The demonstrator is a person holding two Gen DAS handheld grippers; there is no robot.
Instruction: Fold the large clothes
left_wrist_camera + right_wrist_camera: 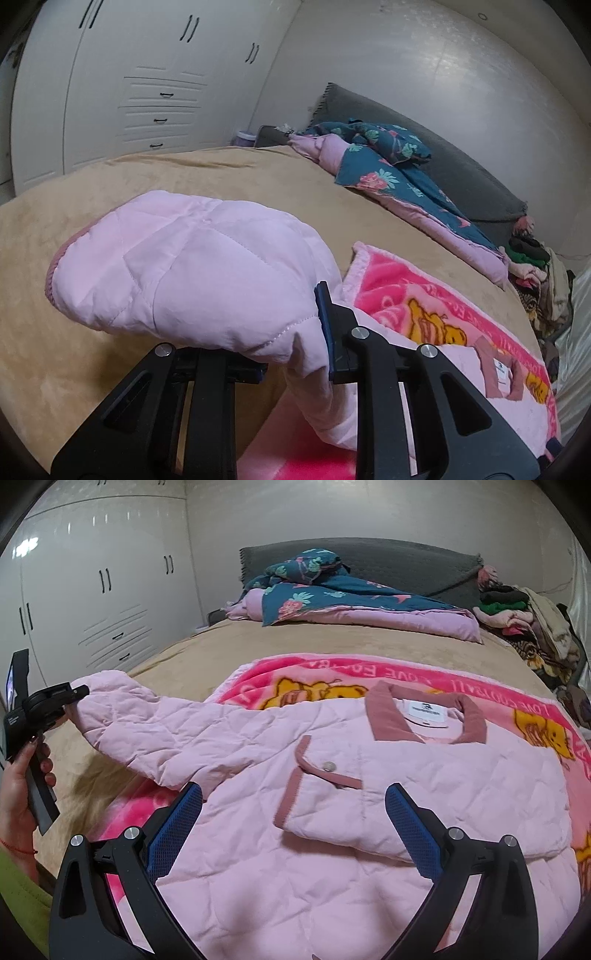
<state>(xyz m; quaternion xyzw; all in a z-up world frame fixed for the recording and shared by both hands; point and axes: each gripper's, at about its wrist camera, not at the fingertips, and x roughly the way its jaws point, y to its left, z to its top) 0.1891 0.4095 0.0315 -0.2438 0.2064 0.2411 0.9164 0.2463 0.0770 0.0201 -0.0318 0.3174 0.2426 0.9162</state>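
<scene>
A pink quilted jacket (pixel 332 812) with a dusty-rose collar (pixel 428 716) lies face up on a pink cartoon blanket (pixel 332 672) on the bed. Its right side is folded in over the chest. My left gripper (pixel 291 343) is shut on the jacket's sleeve (pixel 184 266) near the cuff and holds it lifted above the bed; it also shows at the left of the right wrist view (pixel 79 694). My right gripper (pixel 293 805) is open and empty, hovering over the jacket's lower front.
The bed has a tan cover (pixel 332 638). A teal floral quilt (pixel 332 594) lies bunched at the grey headboard (pixel 406 561). A pile of clothes (pixel 524 620) sits at the far right. White wardrobes (pixel 92 590) stand to the left.
</scene>
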